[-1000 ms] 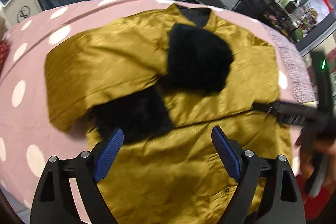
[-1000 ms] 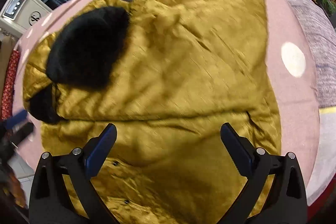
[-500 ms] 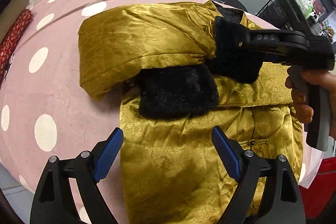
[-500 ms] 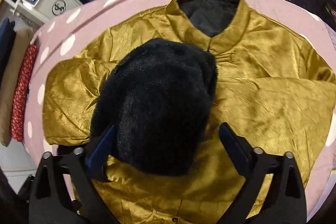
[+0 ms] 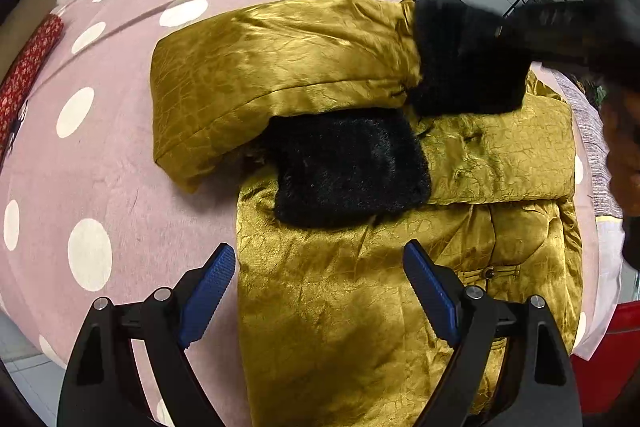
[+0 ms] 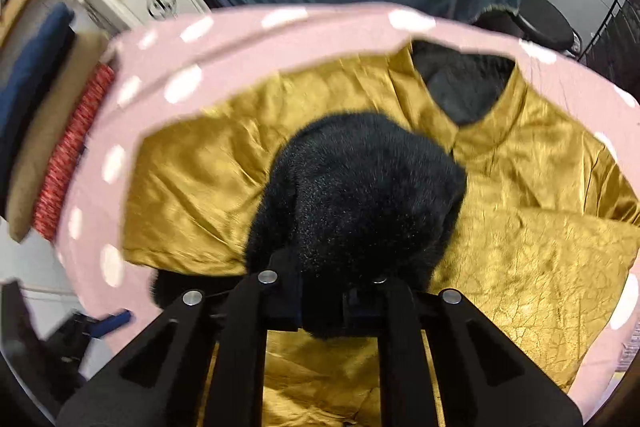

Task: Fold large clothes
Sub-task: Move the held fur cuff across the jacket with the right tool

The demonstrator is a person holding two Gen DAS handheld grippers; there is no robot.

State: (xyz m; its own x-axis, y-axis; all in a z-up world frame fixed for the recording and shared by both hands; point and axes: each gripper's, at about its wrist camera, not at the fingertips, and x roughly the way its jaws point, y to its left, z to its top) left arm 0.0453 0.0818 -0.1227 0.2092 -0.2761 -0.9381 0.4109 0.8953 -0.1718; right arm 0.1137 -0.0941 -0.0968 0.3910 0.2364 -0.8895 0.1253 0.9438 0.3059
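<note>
Our right claw [image 6: 320,311] has just closed and now pinches one black fur cuff [image 6: 356,203] of the gold jacket [image 5: 340,327], which lies on the dotted table [image 5: 100,167]. Our left claw [image 5: 316,287] hangs wide open, empty, above the jacket.

One gold jacket [image 5: 360,327] (two black fur cuffs [image 5: 348,167])

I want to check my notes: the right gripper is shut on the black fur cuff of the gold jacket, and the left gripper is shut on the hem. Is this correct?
Not quite. The left gripper is open, above the gold jacket, as the left wrist view shows. The right gripper is indeed shut on the black fur cuff.
</note>
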